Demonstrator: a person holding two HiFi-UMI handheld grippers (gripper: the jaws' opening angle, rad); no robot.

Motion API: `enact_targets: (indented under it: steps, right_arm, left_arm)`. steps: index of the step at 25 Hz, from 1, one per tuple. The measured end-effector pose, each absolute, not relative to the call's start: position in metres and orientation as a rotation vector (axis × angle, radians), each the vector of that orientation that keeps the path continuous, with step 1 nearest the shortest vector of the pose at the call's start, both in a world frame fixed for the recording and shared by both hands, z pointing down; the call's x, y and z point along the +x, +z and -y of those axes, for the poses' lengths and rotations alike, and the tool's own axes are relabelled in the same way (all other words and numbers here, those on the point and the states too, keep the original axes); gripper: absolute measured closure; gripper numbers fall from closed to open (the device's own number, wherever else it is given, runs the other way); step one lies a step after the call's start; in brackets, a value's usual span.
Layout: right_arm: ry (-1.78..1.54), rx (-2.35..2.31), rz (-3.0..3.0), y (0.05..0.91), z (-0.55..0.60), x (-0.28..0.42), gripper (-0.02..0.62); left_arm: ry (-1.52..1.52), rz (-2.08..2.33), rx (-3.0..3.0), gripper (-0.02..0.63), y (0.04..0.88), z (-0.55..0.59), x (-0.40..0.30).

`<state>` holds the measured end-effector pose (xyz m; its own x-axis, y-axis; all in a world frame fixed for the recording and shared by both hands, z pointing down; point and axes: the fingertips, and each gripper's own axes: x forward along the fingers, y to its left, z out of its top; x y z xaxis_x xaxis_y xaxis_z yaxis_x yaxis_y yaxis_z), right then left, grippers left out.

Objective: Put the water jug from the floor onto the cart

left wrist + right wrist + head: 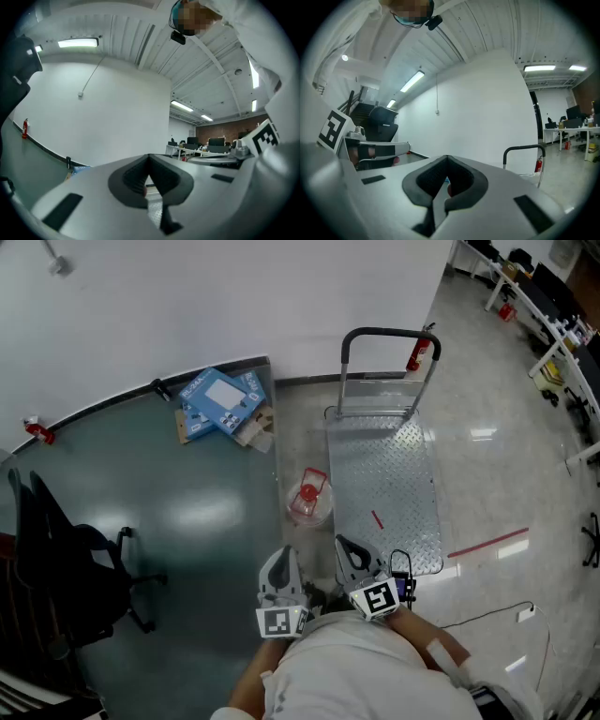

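- Black office chair [70, 563] at far left, on dark floor.
- Blue boxes [220, 401] by wall, well apart from jug.
- Left gripper [284, 559]: jaws closed, nothing betw. them.
- Water jug [309, 496]: clear w/ red cap, on floor just beside left edge of cart, not on deck, in front of both grippers.
- Right gripper [345, 547]: jaws closed, empty, near left one.
- Cart [384, 474]: metal deck w/ small red strip, handle at far end.

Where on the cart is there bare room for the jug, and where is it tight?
The cart deck is almost wholly bare from its handle to the near edge; only a small red strip lies on it. Tightest: the floor where the water jug stands close beside the deck's left edge.
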<state>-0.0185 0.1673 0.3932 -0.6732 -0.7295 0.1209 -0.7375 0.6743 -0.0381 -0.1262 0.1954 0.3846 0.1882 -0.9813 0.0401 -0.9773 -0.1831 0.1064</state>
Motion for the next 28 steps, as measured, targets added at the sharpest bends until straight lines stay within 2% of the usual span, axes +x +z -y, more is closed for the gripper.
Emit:
enact_targets:
  steps: [28]
  right_arm:
    - [0.147,1.171,2.825,0.396,-0.166,-0.002,0.583]
  left_arm:
    - [-0.055,2.052,2.255,0.603,0.382,-0.2,-0.118]
